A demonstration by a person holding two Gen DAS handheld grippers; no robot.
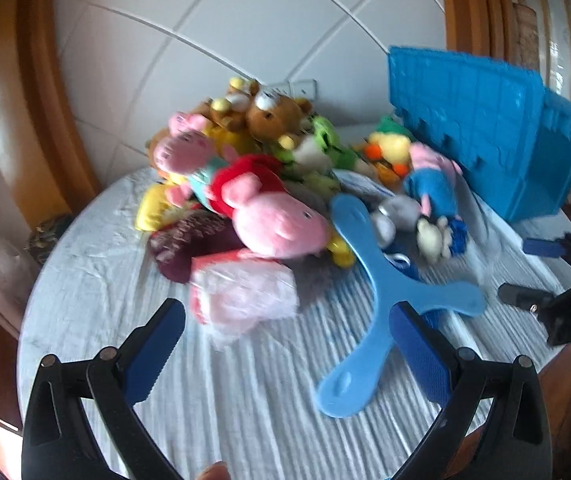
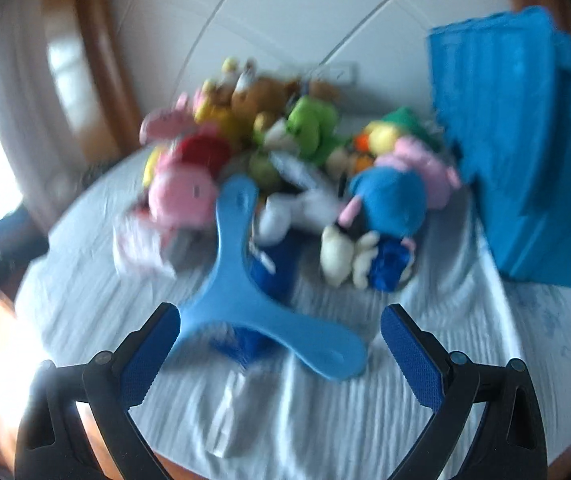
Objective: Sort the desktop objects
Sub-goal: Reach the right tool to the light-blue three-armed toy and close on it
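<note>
- Left gripper (image 1: 285,336): jaws apart and empty, held low over the desk (image 1: 245,400), which is covered with a pale ribbed cloth.
- Right gripper (image 2: 281,344): jaws apart and empty, in front of the three-armed blue boomerang (image 2: 241,304).
- Boomerang (image 1: 373,300): lies flat on the cloth, one arm reaching into the toy pile.
- Toy pile: pink pig plush (image 1: 273,216), brown bear plush (image 1: 273,116) behind it, and a blue-clad pig plush (image 1: 431,184) at the right.
- Blue crate (image 1: 481,128): stands at the desk's far right, just beside the pile.
</note>
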